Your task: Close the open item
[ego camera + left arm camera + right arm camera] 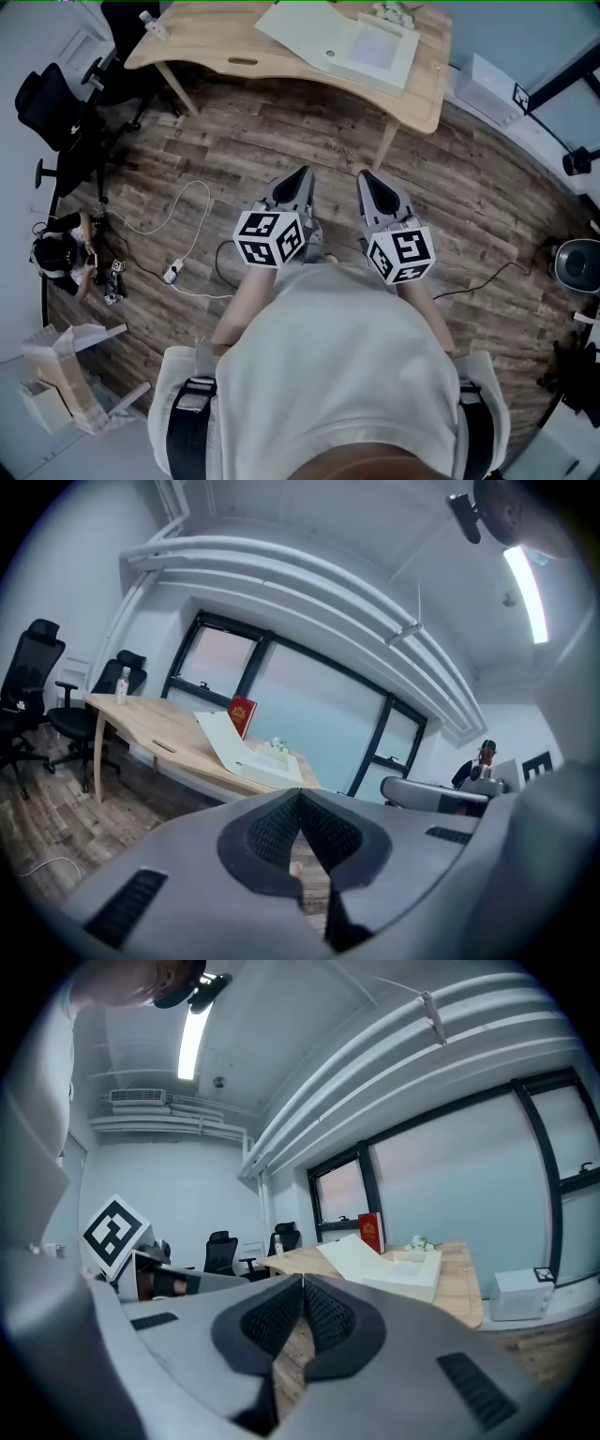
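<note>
Left claw (302, 174) and right claw (365, 177) sit pinched shut, empty, side by side; open white box (361, 45) lies on worktop (211, 42) well ahead.

Grey right gripper (302, 1283) jaws pressed together, nothing between; open flat white box (398, 1267) on light wooden desk (461, 1290), 3 o'clock of the tips.

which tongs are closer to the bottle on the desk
Left. The left tongs hang short of the desk on the bottle side; the right tongs sit beside them, farther from it.
</note>
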